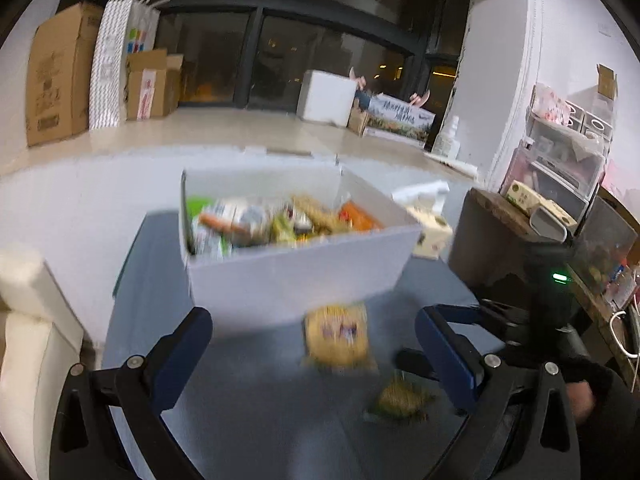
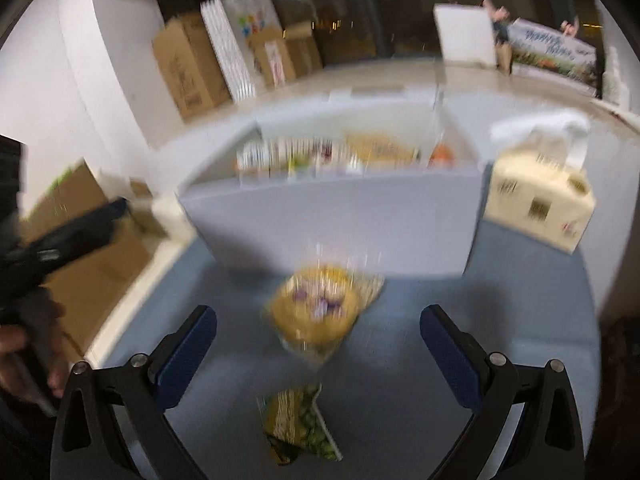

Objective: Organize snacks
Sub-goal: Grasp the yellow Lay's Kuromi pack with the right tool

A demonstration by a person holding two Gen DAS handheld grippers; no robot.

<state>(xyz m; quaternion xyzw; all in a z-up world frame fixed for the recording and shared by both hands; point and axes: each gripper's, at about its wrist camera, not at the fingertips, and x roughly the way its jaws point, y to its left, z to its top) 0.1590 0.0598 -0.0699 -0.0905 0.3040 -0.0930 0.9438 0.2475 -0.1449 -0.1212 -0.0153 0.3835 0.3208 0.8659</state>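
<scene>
The left gripper (image 1: 314,344) has its blue-padded jaws wide apart and empty; the right gripper (image 2: 318,340) likewise gapes, holding nothing; between the right one's fingers lies a blurred yellow snack packet (image 2: 320,312) on the blue-grey tabletop (image 2: 500,300), with a green-and-yellow crinkled packet (image 2: 298,424) nearer; just beyond stands the white rectangular box (image 1: 296,276) filled with assorted snacks; right of it sits a cream tissue pack (image 2: 540,196).
</scene>
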